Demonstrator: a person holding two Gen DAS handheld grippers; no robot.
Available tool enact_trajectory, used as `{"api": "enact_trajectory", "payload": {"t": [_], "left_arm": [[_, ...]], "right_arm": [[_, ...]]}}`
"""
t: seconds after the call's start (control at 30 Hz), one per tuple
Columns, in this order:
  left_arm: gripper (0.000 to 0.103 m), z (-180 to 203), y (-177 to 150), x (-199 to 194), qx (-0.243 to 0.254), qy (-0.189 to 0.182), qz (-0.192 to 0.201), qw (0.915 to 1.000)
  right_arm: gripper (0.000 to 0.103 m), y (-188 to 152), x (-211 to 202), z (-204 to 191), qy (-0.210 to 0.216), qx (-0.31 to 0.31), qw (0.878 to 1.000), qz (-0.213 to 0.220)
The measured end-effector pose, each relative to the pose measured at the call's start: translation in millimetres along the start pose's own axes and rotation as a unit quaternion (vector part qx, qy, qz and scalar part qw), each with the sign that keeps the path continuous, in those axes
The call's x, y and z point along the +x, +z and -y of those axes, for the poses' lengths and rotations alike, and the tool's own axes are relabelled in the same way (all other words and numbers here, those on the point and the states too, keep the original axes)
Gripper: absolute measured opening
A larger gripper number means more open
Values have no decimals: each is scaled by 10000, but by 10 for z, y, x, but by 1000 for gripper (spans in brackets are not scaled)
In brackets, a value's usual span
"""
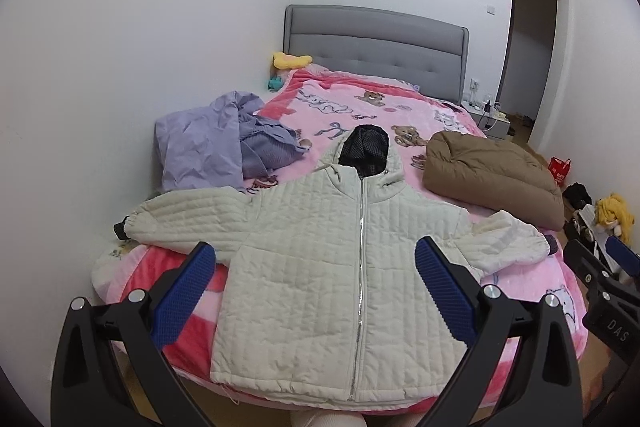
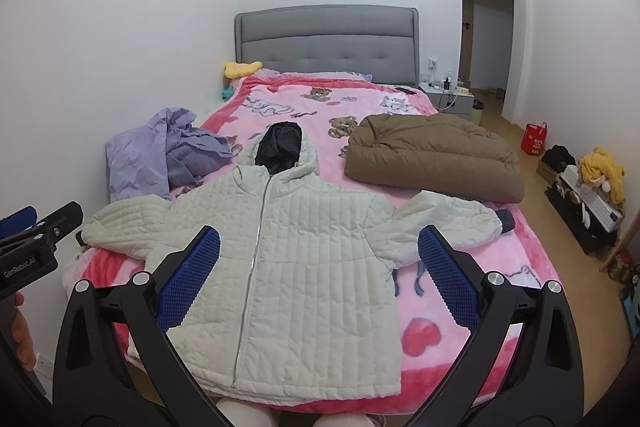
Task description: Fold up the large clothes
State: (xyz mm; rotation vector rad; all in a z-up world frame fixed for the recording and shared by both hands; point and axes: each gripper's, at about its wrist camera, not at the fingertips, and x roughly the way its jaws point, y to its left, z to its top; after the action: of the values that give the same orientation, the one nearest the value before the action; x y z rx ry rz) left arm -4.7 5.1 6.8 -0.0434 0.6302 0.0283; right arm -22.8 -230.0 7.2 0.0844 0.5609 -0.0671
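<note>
A white quilted hooded jacket (image 1: 320, 267) lies flat, front up and zipped, at the foot of the bed, sleeves spread to both sides. It also shows in the right wrist view (image 2: 312, 267). My left gripper (image 1: 316, 259) is open and empty, held above the jacket's lower body. My right gripper (image 2: 320, 247) is open and empty, held above the jacket's right half. The right gripper shows at the right edge of the left wrist view (image 1: 608, 267). The left gripper shows at the left edge of the right wrist view (image 2: 36, 227).
The bed has a pink cartoon blanket (image 1: 360, 107) and a grey headboard (image 1: 376, 43). A crumpled lilac garment (image 1: 216, 143) lies at the left, a folded brown puffer coat (image 1: 492, 171) at the right. A nightstand (image 2: 448, 99), red bag (image 2: 534, 139) and floor clutter (image 2: 588, 187) stand right of the bed.
</note>
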Motion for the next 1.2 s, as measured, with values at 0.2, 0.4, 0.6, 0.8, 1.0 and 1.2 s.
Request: {"api": "enact_trajectory", "payload": {"t": [0.2, 0.4, 0.6, 0.8, 1.0, 1.2], "left_arm": [[98, -74, 8, 10, -48, -63, -33, 10000], [98, -82, 8, 4, -24, 4, -6, 10000], [98, -93, -1, 2, 0, 40, -20, 10000], [98, -58, -21, -20, 71, 122, 3, 9999], [98, -32, -31, -27, 118, 148, 25, 9998], [98, -35, -32, -27, 125, 148, 13, 9998]], "right_arm": [[95, 3, 23, -2, -16, -29, 10000, 4], [95, 0, 22, -19, -12, -28, 10000, 12], [95, -13, 45, -38, 38, -25, 10000, -19], [95, -23, 52, -48, 33, -18, 10000, -19], [95, -23, 56, -46, 46, 2, 10000, -19], [95, -26, 47, -50, 63, 5, 10000, -16]]}}
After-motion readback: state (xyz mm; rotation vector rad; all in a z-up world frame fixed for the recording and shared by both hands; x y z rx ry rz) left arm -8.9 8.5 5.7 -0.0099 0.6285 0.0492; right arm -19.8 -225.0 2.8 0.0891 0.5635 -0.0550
